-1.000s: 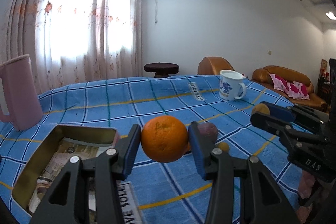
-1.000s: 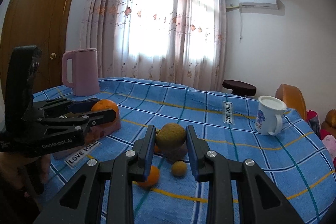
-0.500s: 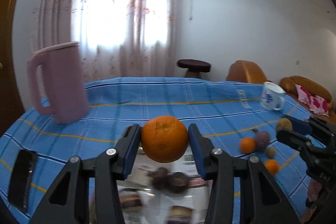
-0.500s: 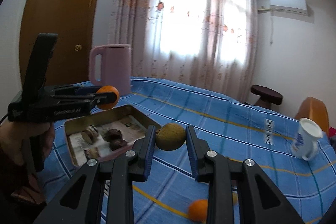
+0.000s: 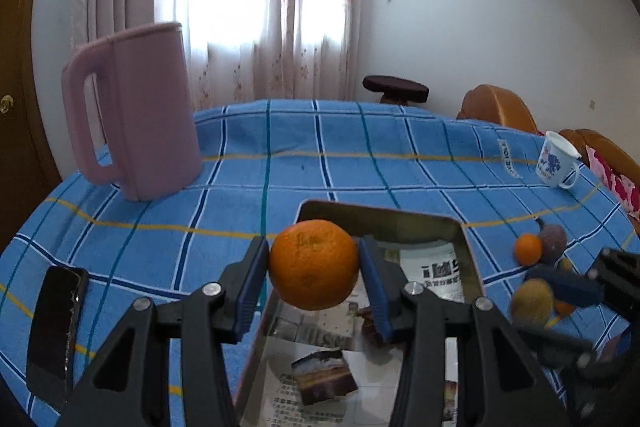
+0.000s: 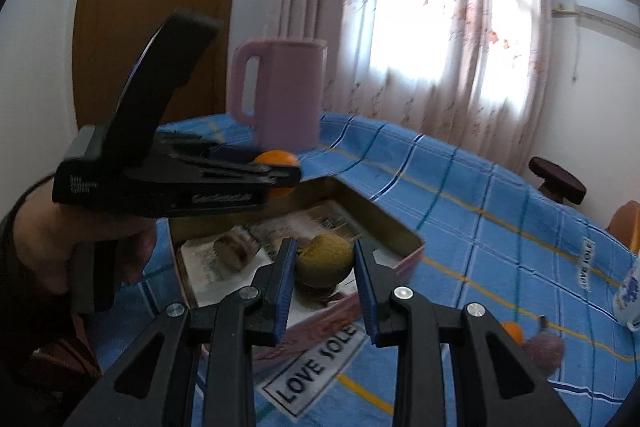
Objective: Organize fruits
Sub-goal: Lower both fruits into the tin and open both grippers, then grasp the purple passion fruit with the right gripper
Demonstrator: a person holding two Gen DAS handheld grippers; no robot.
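My left gripper point(image 5: 314, 269) is shut on a large orange point(image 5: 314, 264) and holds it above the near-left part of a rectangular metal tin point(image 5: 380, 217). My right gripper point(image 6: 325, 263) is shut on a brownish-green round fruit point(image 6: 325, 259) over the tin's near edge point(image 6: 340, 309). In the right wrist view the left gripper point(image 6: 280, 171) with its orange point(image 6: 276, 159) hangs over the tin's far left. The tin is lined with newspaper and holds several dark pieces. A small orange point(image 5: 528, 248) and a purple fruit point(image 5: 553, 238) lie on the blue cloth to the right of the tin.
A pink jug point(image 5: 140, 107) stands on the blue checked tablecloth behind the tin. A black phone point(image 5: 56, 323) lies at the near left. A white mug point(image 5: 554, 165) stands at the far right. The person's hand point(image 6: 80, 255) holds the left gripper.
Both grippers have swung left and down over the tin, each still holding its fruit. The tin now sits under both of them.
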